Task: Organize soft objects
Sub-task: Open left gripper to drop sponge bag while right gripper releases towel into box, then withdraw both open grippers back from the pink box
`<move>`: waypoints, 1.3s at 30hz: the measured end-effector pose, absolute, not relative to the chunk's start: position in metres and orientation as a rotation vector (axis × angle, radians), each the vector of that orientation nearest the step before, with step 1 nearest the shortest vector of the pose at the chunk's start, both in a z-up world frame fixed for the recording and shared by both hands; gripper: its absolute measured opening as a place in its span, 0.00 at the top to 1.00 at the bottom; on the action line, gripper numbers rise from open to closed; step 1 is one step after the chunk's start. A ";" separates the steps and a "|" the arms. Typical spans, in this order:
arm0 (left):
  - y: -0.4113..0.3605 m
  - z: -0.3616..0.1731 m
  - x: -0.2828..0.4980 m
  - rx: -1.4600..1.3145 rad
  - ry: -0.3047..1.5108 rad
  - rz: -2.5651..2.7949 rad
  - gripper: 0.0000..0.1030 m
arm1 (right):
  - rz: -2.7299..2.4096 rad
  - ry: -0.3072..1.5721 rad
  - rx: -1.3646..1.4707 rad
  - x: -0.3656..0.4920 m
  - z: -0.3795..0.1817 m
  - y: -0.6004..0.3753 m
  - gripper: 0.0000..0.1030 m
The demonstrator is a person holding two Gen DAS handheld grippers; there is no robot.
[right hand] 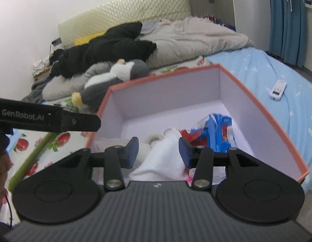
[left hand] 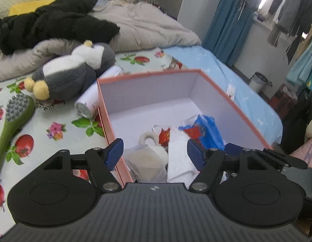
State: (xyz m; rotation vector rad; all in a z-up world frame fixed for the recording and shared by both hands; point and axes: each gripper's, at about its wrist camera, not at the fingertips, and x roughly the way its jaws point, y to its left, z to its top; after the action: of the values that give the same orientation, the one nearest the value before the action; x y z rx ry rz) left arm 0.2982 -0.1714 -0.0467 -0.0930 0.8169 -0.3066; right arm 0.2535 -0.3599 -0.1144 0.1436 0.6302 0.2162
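Through the left wrist camera I see my left hand-held gripper with its blue pads spread apart and clamped on nothing. It hangs over the near left corner of the box, a salmon-edged carton with pale inner walls that sits on the bed. One pad lies outside the box's left wall, the other over its inside. Down in the box, a white cloth lies at 6 o'clock, a beige fluffy pouch just beside it at 7 o'clock, and a blue and red wrapper toward 3 o'clock. Outside the box, at 10 o'clock, a grey and white plush toy lies on the fruit-print sheet, with a white can on its side against the box wall and a green brush farther out at 9 o'clock.

From the right wrist camera, my right hand-held gripper also has its pads apart. The white cloth sits between them, but I cannot see either pad pressing it. The blue and red wrapper lies at 2 o'clock inside the box. The plush toy rests beyond the box's far left corner at 11 o'clock. A white remote lies on the blue sheet at 2 o'clock, well apart from the box.
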 end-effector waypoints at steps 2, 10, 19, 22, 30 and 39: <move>-0.165 -0.030 0.292 -0.089 0.816 -0.318 0.28 | 0.213 0.607 0.138 0.246 -0.101 -0.358 0.55; -0.138 0.044 0.241 -0.112 0.673 -0.329 0.28 | 0.222 0.531 0.123 0.210 -0.042 -0.344 0.55; -0.113 0.095 0.166 -0.123 0.582 -0.308 0.28 | 0.238 0.496 0.154 0.158 0.004 -0.332 0.55; -0.106 0.107 0.142 -0.135 0.559 -0.308 0.28 | 0.239 0.482 0.136 0.139 0.015 -0.328 0.55; -0.098 0.130 0.090 -0.130 0.503 -0.309 0.28 | 0.255 0.462 0.137 0.103 0.034 -0.325 0.55; -0.098 0.115 0.053 -0.144 0.526 -0.319 0.28 | 0.187 0.466 0.139 0.070 0.028 -0.332 0.55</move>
State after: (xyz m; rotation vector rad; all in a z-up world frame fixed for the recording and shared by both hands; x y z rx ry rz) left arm 0.0532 -0.0981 0.1153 -0.1439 0.5262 -0.3191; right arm 0.0704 -0.3317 0.0284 0.1387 0.4659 0.1870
